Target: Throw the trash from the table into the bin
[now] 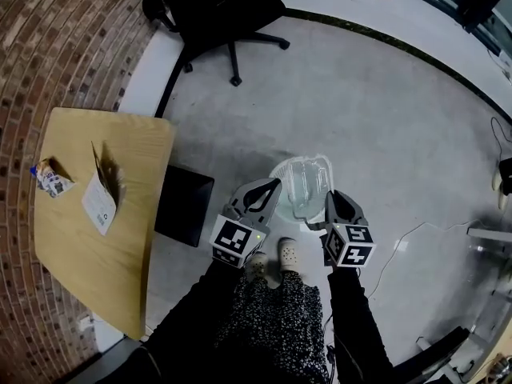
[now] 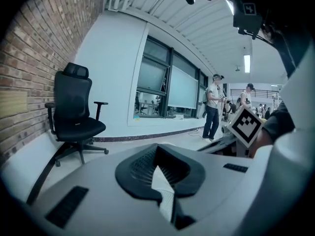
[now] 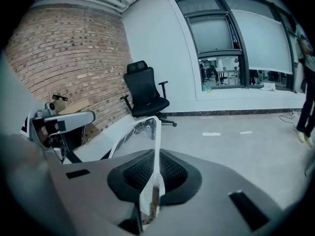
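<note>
right tongs (image 3: 153, 177) clench a clear tray (image 3: 141, 131), left tongs (image 2: 158, 173) a white scrap (image 2: 166, 190); only head view shows the bin (image 1: 278, 171).

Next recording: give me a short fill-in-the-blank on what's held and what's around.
The left hand-held gripper and the right hand-held gripper are both shut on a clear plastic ____.
The wooden table stands against a ____ wall.
The office chair is ____ in colour.
Missing words: container; brick; black.
</note>
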A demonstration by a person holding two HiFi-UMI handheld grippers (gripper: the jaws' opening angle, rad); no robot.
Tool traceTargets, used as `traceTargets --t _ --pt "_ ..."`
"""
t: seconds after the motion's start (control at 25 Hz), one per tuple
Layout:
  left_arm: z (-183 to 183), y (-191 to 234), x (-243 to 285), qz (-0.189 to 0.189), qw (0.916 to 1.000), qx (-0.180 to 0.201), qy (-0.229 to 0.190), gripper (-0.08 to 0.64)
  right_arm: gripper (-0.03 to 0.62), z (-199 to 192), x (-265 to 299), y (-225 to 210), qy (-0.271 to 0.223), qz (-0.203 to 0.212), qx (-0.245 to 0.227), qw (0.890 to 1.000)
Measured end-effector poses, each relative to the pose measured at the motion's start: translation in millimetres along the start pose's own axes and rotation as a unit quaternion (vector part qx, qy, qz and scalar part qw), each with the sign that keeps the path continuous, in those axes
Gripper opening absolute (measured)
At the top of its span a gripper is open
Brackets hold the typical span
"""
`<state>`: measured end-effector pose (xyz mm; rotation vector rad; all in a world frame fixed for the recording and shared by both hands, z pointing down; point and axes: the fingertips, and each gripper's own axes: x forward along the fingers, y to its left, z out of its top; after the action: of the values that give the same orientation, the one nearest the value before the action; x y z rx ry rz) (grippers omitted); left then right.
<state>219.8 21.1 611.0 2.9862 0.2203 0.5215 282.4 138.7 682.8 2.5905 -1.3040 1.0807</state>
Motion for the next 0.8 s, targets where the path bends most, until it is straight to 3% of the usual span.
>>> traceTargets --t 0.4,0.8 --pt "-70.1 -4.9 52.0 -0.007 0.9989 -0.028 0.037 0.006 0.038 -57.5 45.0 -29.4 0.041 -0.017 0.006 0.999" --pt "-102.1 2.0 66.1 -0.014 0.9979 -0.036 0.053 0.006 0.038 -94.4 75.2 -48.1 0.061 -0.042 0.02 0.997"
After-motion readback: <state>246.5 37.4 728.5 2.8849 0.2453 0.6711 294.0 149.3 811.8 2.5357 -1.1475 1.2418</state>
